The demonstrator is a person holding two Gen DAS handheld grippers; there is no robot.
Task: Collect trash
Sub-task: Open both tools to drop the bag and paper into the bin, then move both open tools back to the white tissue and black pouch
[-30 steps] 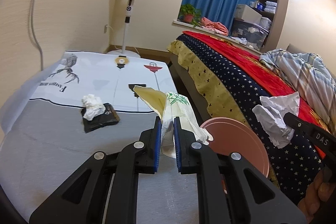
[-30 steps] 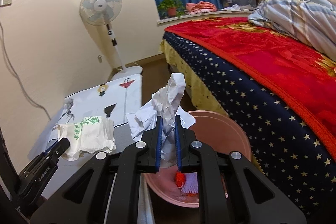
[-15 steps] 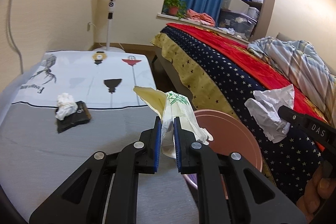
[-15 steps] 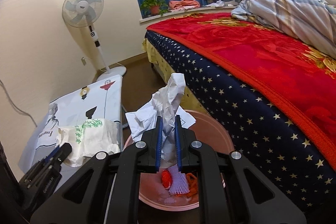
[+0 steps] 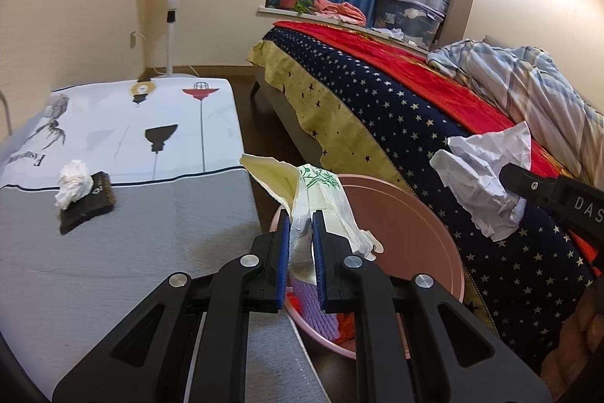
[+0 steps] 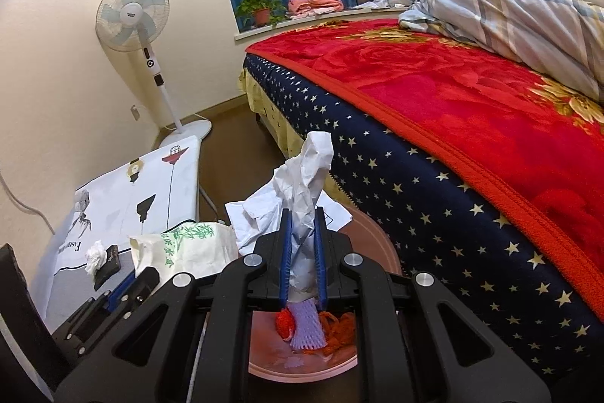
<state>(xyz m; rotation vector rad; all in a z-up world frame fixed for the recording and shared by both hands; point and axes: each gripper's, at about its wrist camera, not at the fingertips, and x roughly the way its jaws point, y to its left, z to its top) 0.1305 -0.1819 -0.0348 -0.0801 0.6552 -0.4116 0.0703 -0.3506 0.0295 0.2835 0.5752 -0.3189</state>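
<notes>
the left gripper (image 5: 301, 248) has its blue-padded jaws clenched on a crumpled plastic wrapper (image 5: 321, 199), cream and white with a green leaf print; it stands up from the jaws and its long axis leans toward 11 o'clock in the left wrist view, ending in a pale yellow flap. the wrapper hangs over the near rim of the pink basin (image 5: 415, 214), at the table's right edge.

the right gripper (image 6: 302, 252) grips a wad of creased white paper (image 6: 302, 184) between its pads. the paper's long axis runs nearly upright, its twisted tip pointing to 12 o'clock in the right wrist view, with a wider flap spreading toward 9 o'clock. in the left wrist view the same paper (image 5: 487, 172) sits at 3 o'clock, above the far side of the basin.

the basin (image 6: 377, 248) stands on the floor between the table and the bed (image 6: 453, 123). inside it lie a piece of purple foam netting (image 6: 307, 327), a red-orange netting lump (image 6: 285, 323) touching its left side, and an orange tangle (image 6: 339, 327) on its right.

on the grey-and-white tablecloth (image 5: 113, 244), at 9 o'clock from the left gripper, a crumpled white tissue (image 5: 73, 182) rests on a flat black packet (image 5: 88, 206).
</notes>
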